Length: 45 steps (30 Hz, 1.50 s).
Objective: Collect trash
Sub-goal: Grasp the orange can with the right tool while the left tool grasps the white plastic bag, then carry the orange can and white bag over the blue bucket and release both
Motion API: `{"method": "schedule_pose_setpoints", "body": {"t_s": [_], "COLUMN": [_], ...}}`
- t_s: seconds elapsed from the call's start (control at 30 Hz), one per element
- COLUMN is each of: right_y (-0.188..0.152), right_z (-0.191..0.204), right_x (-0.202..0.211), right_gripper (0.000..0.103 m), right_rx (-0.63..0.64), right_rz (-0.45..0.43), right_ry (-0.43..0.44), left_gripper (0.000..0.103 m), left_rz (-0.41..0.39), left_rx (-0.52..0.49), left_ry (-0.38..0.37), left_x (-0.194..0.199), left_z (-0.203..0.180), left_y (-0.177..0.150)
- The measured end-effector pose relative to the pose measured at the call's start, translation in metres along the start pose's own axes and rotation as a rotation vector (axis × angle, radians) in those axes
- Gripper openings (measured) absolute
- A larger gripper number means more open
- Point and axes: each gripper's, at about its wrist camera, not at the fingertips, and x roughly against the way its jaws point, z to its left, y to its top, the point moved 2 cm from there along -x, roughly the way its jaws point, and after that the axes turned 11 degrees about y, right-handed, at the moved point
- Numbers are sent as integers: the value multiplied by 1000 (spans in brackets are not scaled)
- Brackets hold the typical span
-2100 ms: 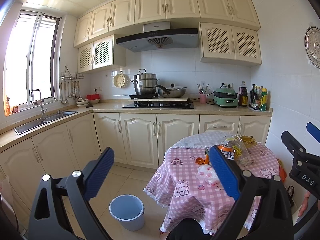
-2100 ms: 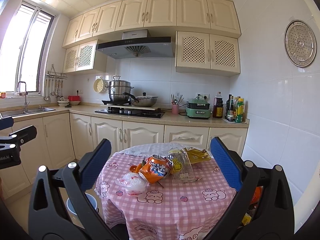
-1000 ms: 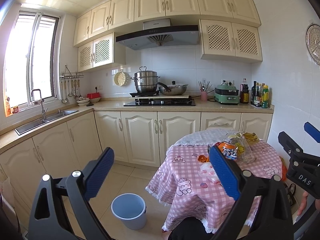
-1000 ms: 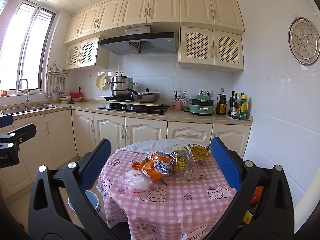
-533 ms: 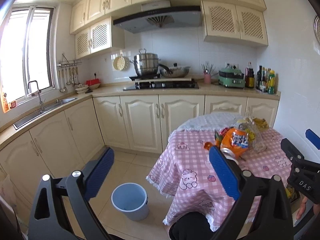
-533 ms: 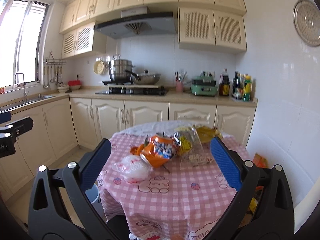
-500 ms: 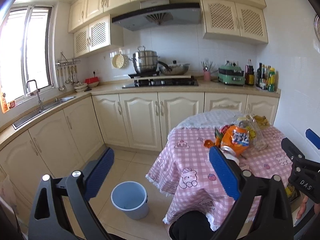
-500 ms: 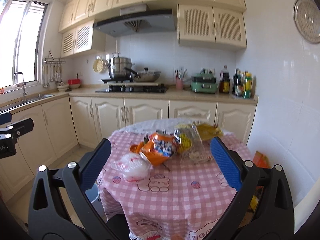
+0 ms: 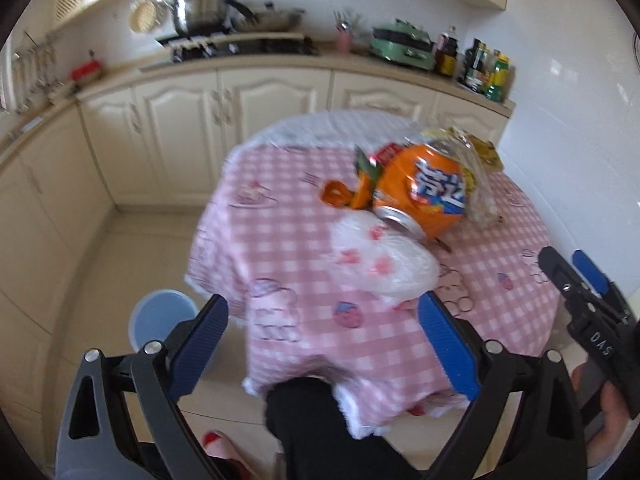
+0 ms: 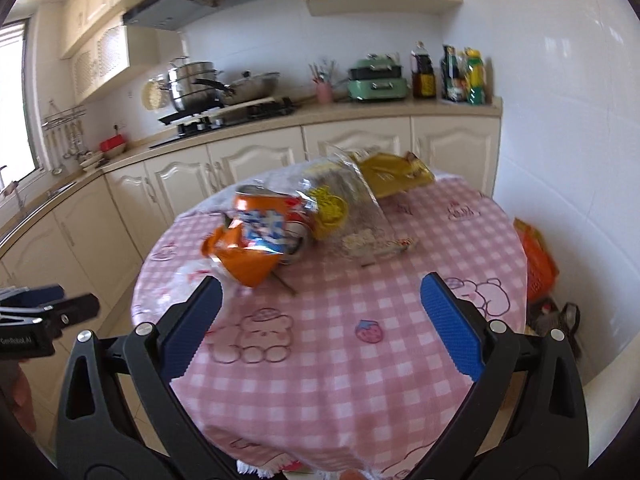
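A round table with a pink checked cloth (image 9: 288, 240) (image 10: 360, 380) holds the trash. A crushed orange soda can (image 9: 424, 200) (image 10: 272, 224) lies in the middle, with orange peel (image 9: 340, 196) beside it. A crumpled clear plastic bag (image 9: 380, 264) lies nearer me. A clear snack wrapper (image 10: 352, 216) and a yellow packet (image 10: 392, 176) lie behind the can. My left gripper (image 9: 324, 340) is open above the table's near edge, just short of the plastic bag. My right gripper (image 10: 318, 320) is open over the cloth, nothing between its fingers.
A light blue bucket (image 9: 160, 320) stands on the floor left of the table. Cream kitchen cabinets (image 9: 180, 120) and a countertop with hob, pots and bottles run behind. An orange bag (image 10: 536, 256) sits on the floor at the right. A person's dark trouser leg (image 9: 316, 420) is below.
Both grippers have moved forward and tilted down toward the table; the trash now looks much closer and larger. Both stay open.
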Motion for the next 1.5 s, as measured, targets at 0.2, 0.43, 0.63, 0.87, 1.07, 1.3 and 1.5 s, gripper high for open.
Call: {"method": "schedule_pose_setpoints", "body": {"t_s": [0.2, 0.43, 0.63, 0.87, 1.07, 1.3, 1.5], "right_y": [-1, 0, 3, 7, 15, 22, 23], "right_z": [-20, -32, -33, -21, -7, 2, 12], "right_x": [-20, -39, -55, -81, -112, -136, -128], "right_gripper": [97, 97, 97, 97, 84, 35, 17], "right_rx": [-46, -90, -129, -168, -168, -198, -153], "right_rz": [21, 37, 54, 110, 154, 209, 189], "right_ry": [-21, -4, 40, 153, 240, 302, 329], "left_gripper": [94, 94, 53, 41, 40, 40, 40], "left_rz": [77, 164, 154, 94, 49, 14, -23], "left_rx": [12, -17, -35, -60, -32, 36, 78], "left_ry": [-44, -73, -153, -166, -181, -219, -240], "left_x": [-50, -93, -89, -67, -44, -34, -31], "left_z": [-34, -56, -56, -40, -15, 15, 26], "left_y": [17, 20, 24, 17, 12, 13, 15]}}
